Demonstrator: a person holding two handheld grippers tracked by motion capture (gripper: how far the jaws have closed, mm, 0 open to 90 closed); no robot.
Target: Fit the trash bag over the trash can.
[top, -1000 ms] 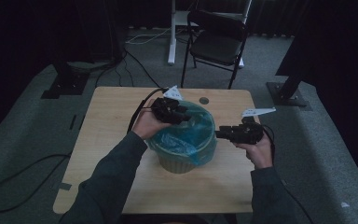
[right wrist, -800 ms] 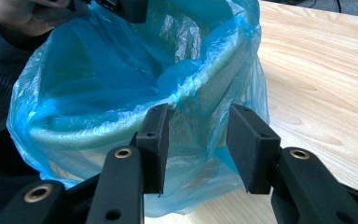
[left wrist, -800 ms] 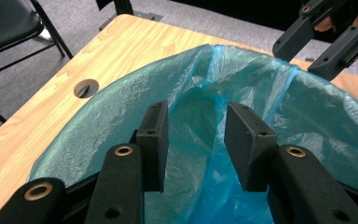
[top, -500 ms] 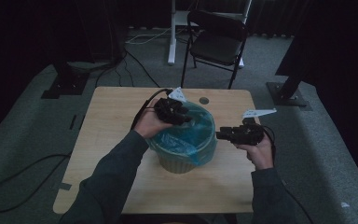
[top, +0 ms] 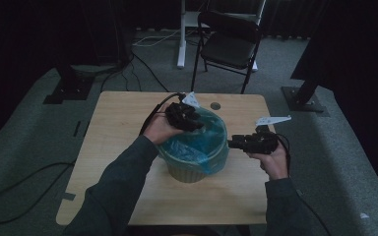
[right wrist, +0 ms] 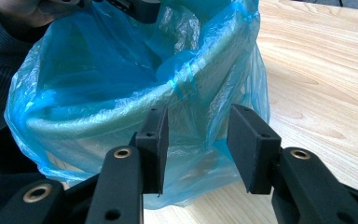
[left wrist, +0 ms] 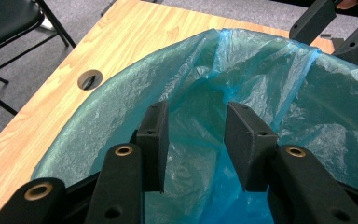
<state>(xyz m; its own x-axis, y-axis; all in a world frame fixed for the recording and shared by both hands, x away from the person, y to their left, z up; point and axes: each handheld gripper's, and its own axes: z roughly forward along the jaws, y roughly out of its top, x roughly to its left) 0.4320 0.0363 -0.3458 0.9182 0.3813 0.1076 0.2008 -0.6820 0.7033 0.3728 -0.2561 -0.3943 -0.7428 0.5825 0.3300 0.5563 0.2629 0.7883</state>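
Observation:
A pale green bin (top: 192, 169) lined with a blue plastic bag (top: 204, 142) stands in the middle of the wooden table (top: 118, 128). My left gripper (top: 197, 127) hovers over the bin's far left rim. In the left gripper view its jaws (left wrist: 193, 112) stand open above the bag's (left wrist: 261, 70) hollow, with nothing pressed between the pads. My right gripper (top: 232, 143) is level beside the bin's right side. Its open jaws (right wrist: 196, 116) point at the bag's (right wrist: 98, 79) overhang just under the rim, apart from the film.
A round cable hole (top: 215, 105) lies in the table behind the bin. A black folding chair (top: 229, 44) stands beyond the far edge, next to a white post (top: 181, 34). Cables (top: 15, 196) trail on the grey floor at left. Dark stand bases (top: 305, 101) sit at both sides.

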